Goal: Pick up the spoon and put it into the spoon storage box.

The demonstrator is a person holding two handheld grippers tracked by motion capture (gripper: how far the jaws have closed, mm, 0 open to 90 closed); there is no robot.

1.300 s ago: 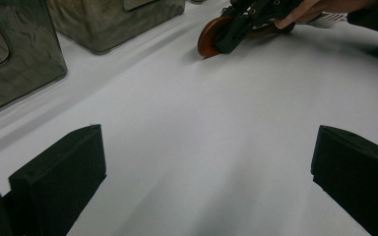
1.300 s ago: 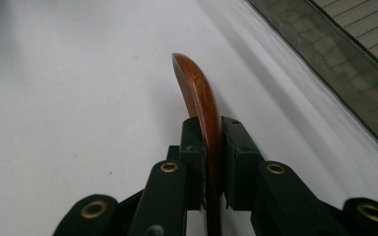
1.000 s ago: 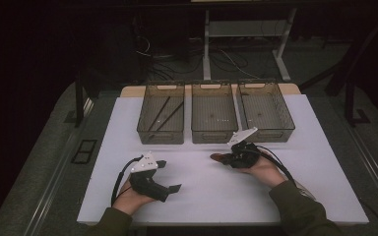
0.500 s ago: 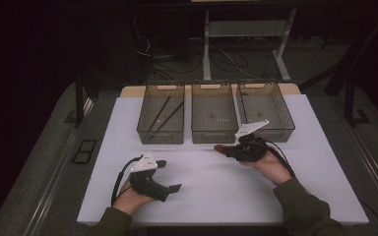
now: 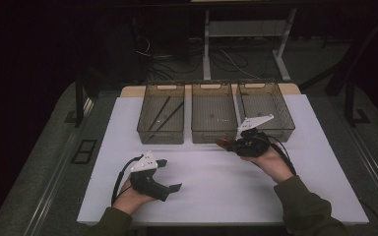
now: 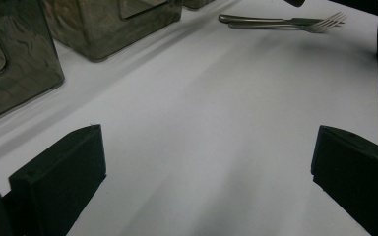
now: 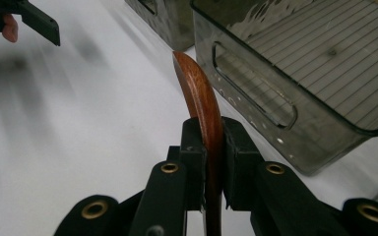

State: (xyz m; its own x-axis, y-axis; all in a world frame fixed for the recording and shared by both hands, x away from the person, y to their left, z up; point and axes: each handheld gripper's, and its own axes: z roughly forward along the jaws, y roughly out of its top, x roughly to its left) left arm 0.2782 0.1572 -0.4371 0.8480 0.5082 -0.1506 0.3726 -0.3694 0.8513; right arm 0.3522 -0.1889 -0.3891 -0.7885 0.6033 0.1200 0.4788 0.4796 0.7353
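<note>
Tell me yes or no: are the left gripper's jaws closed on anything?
No: in the left gripper view the left gripper has its two black jaws wide apart over bare white table, with nothing between them.

Dim, dark surroundings frame a brightly lit white table (image 5: pixel 216 191); the gripper views blur toward their edges.

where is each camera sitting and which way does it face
High view: above the person's side, looking forward and down on the white table and three bins; both forearms, left gripper, right gripper show.
Left gripper view: rides the left gripper, looking low across the table past its open jaws toward a fork.
Right gripper view: rides the right gripper, jaws shut on a wooden piece, facing a bin; the other hand's fingertip shows.
Shared: high and right gripper views both show the wooden piece.
</note>
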